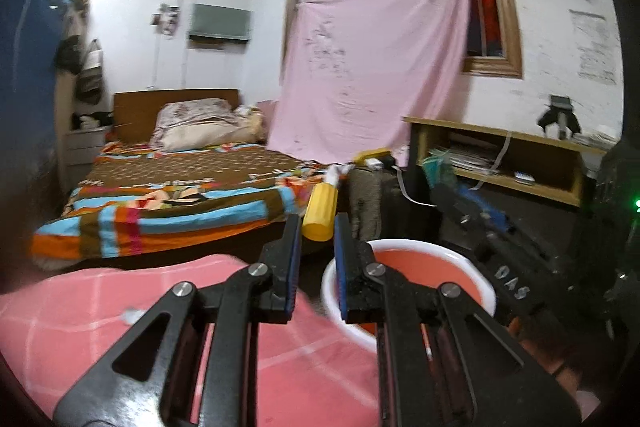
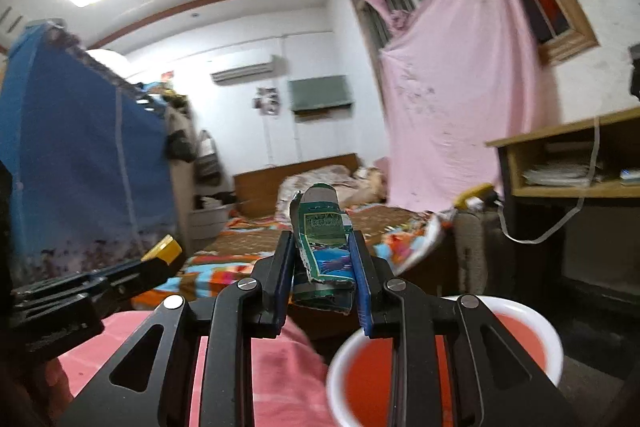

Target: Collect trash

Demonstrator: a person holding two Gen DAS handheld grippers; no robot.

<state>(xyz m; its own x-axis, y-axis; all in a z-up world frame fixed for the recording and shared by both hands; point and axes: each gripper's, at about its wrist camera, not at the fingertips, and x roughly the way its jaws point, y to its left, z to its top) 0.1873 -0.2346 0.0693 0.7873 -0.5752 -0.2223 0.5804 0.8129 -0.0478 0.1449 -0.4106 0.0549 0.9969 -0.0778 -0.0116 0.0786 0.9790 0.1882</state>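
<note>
My left gripper [image 1: 318, 221] is shut on a yellow plastic bottle [image 1: 320, 205] with a white top that points away from me. In the right wrist view this gripper [image 2: 160, 261] comes in from the left with the yellow bottle [image 2: 165, 250] at its tip. My right gripper [image 2: 320, 235] is shut on a crumpled green and blue packet [image 2: 325, 247] that stands upright between the pads. It also shows in the left wrist view [image 1: 442, 187], to the right. Below both grippers sits a red basin with a white rim [image 1: 486, 291] [image 2: 554, 343].
Pink checked cloth [image 1: 80, 327] covers the surface at lower left, beside the basin. Ahead stands a bed with a striped blanket [image 1: 168, 211]. A pink sheet [image 1: 372, 67] hangs from the window. A wooden desk shelf [image 1: 512, 155] is at the right, a blue wardrobe [image 2: 80, 167] at the left.
</note>
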